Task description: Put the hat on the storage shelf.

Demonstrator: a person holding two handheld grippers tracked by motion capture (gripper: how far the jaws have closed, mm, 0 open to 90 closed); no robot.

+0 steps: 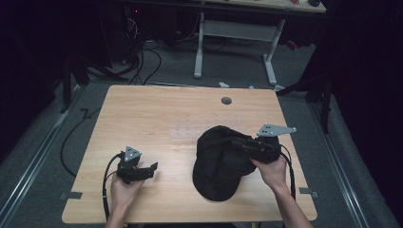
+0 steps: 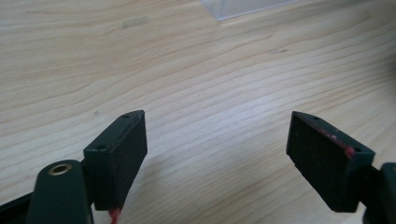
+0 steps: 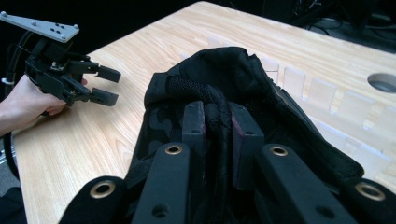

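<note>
A black cap (image 1: 221,164) lies on the right half of the wooden table (image 1: 161,114), partly lifted at its right side. My right gripper (image 1: 244,144) is shut on a fold of the cap's fabric. In the right gripper view the two pads (image 3: 194,122) pinch the cap (image 3: 224,79) at its edge, near a mesh strip. My left gripper (image 1: 151,168) rests low over the table's front left, pointing right toward the cap. Its jaws stand wide apart in the left gripper view (image 2: 217,144), with bare wood between them. From the right gripper view the left gripper (image 3: 108,85) also shows open.
A round cable hole (image 1: 226,100) sits near the table's far edge. A faint clear sheet (image 1: 190,126) lies on the wood in the middle. Beyond the table stand a white desk frame (image 1: 235,33) and loose cables on the floor.
</note>
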